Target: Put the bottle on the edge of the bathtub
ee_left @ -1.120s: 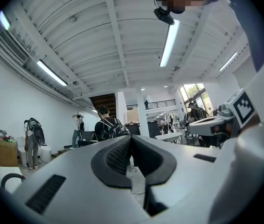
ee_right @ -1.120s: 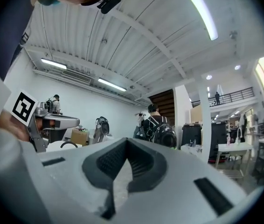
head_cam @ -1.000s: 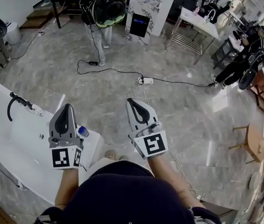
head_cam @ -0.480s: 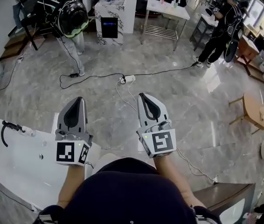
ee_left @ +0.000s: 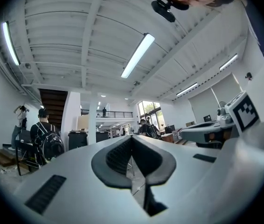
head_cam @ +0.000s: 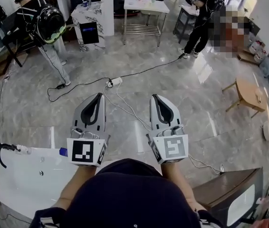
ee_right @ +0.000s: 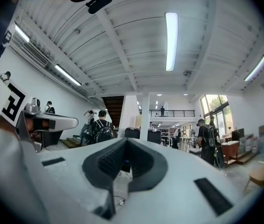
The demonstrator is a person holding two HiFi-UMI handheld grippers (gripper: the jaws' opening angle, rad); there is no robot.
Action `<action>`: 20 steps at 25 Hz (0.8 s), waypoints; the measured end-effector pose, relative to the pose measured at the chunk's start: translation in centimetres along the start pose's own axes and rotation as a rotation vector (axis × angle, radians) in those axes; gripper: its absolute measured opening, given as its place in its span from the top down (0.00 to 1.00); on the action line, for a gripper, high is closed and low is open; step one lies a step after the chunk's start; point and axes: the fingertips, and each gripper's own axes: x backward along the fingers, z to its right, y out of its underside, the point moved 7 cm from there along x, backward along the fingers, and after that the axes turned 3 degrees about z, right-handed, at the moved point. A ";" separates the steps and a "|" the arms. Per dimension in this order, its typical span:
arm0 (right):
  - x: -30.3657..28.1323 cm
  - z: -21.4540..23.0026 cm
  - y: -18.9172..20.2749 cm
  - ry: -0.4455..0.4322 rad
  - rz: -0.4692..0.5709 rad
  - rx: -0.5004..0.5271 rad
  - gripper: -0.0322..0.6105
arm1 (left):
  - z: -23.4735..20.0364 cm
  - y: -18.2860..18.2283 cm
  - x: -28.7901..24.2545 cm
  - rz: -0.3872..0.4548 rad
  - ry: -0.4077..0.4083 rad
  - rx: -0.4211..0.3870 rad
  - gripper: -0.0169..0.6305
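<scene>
Left gripper (head_cam: 98, 97): jaws closed tight, nothing btwn them; its own view shows only room and ceiling past the tips. Right gripper (head_cam: 155, 98): jaws together too, empty. Both are held level, side by side, tips pointing fwd over the floor (head_cam: 206, 103) and a cable (head_cam: 125, 106), away from the person.

Key relation: the bottle (head_cam: 63, 151) is not ahead of either gripper. It lies back and to the left of the left gripper, just beside that gripper's marker cube, at the right-hand corner of the bathtub (head_cam: 20, 179). Left gripper is much nearer; right one is well apart, across the body. Any reach for it would mean pulling back and turning the tips down-left.

Judgement: bottle looks to be resting on the tub edge already, so the task seems about done.

Hard to tell: only a blue cap shows, the rest is behind the cube, so long axis and upright vs. lying can't be read. Neither gripper view shows bottle or tub. Tub is cut off at the frame's left; the tap (head_cam: 0, 152) sits at its far end.
</scene>
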 end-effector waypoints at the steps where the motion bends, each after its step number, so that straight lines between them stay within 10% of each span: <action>1: 0.2 0.2 0.1 0.003 0.005 0.008 0.95 | 0.5 0.2 -0.1 -0.001 0.004 0.004 0.97; 20: 0.9 -0.1 2.5 -0.087 0.015 -0.038 0.95 | 3.4 1.5 1.3 -0.012 -0.031 -0.014 0.97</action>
